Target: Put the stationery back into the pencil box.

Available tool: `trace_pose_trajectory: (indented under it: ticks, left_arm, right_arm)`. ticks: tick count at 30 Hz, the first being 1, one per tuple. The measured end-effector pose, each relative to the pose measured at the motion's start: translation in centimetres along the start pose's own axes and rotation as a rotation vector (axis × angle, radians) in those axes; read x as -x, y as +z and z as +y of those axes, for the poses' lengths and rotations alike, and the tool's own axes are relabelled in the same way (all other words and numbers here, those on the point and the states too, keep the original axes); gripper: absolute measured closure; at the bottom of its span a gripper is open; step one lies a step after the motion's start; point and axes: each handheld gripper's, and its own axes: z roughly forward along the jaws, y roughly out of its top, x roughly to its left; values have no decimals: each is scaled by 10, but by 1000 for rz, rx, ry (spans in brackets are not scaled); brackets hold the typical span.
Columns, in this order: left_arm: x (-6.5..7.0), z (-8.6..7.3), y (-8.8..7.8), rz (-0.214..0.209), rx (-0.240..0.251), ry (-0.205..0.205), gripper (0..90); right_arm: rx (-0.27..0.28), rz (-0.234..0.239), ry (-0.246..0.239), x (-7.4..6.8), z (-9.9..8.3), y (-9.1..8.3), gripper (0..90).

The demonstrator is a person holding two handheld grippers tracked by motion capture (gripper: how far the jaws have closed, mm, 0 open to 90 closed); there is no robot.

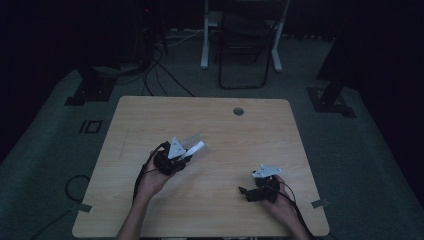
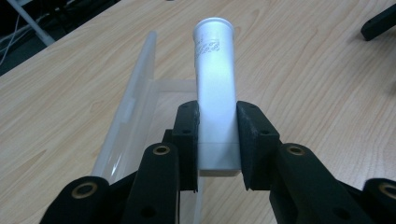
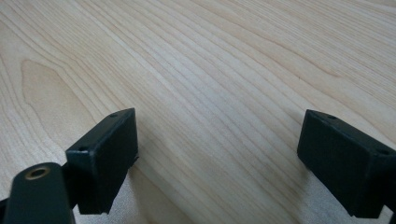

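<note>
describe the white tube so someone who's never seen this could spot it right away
On the wooden table, find the left hand-held gripper near its middle. Its black jaws clamp the white tube, a smooth opaque cylinder with faint print near its far end. The clear plastic piece beside it is see-through and flat-edged.

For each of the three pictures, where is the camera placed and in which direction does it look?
High view: above the person's side, looking forward and down on the wooden table; both forearms, the left gripper and right gripper show.
Left gripper view: on the left gripper, looking along its fingers, shut on a white tube beside a clear plastic lid.
Right gripper view: on the right gripper, looking down at bare tabletop between open fingers.
Shared: the high and left gripper views both show the white tube.
</note>
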Motion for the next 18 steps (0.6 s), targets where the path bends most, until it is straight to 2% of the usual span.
trace_pose_trajectory:
  ticks: [8,18]
  left_arm:
    - [-6,-4,3,30,-9,-10,713]
    - [-11,-7,6,46,-30,-11,713]
  right_arm:
    - [0,0,2,0,0,0,123]
    - [1,0,2,0,0,0,123]
